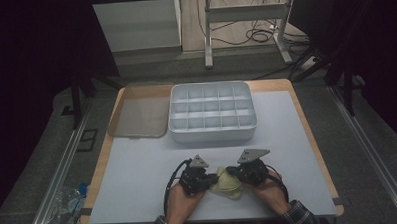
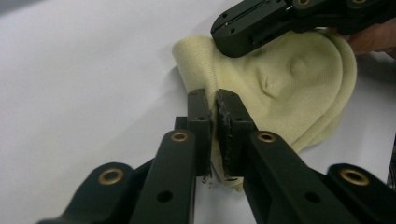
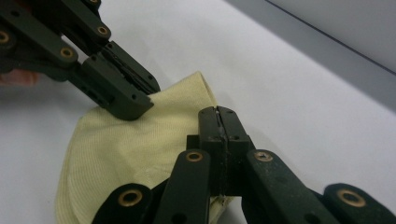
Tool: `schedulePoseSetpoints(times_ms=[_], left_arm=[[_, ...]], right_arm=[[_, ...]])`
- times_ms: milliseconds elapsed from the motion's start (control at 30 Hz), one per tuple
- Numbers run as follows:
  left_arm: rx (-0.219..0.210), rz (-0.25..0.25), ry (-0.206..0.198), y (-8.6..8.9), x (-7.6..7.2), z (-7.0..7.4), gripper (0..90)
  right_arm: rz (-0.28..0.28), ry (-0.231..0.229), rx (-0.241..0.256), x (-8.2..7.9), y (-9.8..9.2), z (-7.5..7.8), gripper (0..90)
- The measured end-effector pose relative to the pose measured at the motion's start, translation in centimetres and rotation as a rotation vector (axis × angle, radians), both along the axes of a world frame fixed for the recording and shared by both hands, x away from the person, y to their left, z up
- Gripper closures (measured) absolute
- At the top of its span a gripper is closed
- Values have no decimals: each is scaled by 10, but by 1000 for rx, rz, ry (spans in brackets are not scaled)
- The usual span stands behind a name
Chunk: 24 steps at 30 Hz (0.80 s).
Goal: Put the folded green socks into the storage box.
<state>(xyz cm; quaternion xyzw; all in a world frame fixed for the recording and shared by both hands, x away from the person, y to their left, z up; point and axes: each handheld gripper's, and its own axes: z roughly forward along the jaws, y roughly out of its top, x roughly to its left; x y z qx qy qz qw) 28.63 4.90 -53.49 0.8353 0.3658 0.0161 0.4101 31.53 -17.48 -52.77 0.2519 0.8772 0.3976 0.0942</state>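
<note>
Now both tongs are closed on the yellow knit cloth: left tongs pinch its edge, right tongs clamp the opposite edge. Cloth lies on table, just in front of the divided tray, w/ flat lid left of tray.

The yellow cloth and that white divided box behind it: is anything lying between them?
No. In the high view, bare white table separates the yellow cloth from the divided box.
</note>
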Motion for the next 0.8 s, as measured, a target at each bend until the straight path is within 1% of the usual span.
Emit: schedulePoseSetpoints(times_ms=[33,133,200,300,400,467,567,667,700,767,800], left_arm=[[-9,5,-5,0,0,1,853],[1,0,-9,-1,0,5,851],[-2,3,-11,-1,1,6,850],[3,2,-13,-2,2,6,848],[4,4,-15,-2,1,6,848],[4,3,-14,-2,1,7,848],[2,4,-17,-2,2,7,848],[5,1,-18,-1,3,8,848],[2,4,-18,0,3,8,848],[0,2,-16,0,3,8,848],[0,2,-16,0,3,8,848]], right_arm=[[1,0,1,0,0,0,898],[-1,-5,1,-1,0,1,896],[4,-12,0,-4,0,4,896],[29,-7,11,-10,1,6,896],[47,-11,-25,-14,5,1,897],[45,-4,-17,-13,5,-1,897],[45,-11,-26,-15,6,2,897],[71,-5,-7,-19,8,7,896],[78,-2,-10,-21,9,7,897],[89,1,-35,-23,13,2,897],[89,-4,-32,-23,13,0,898]])
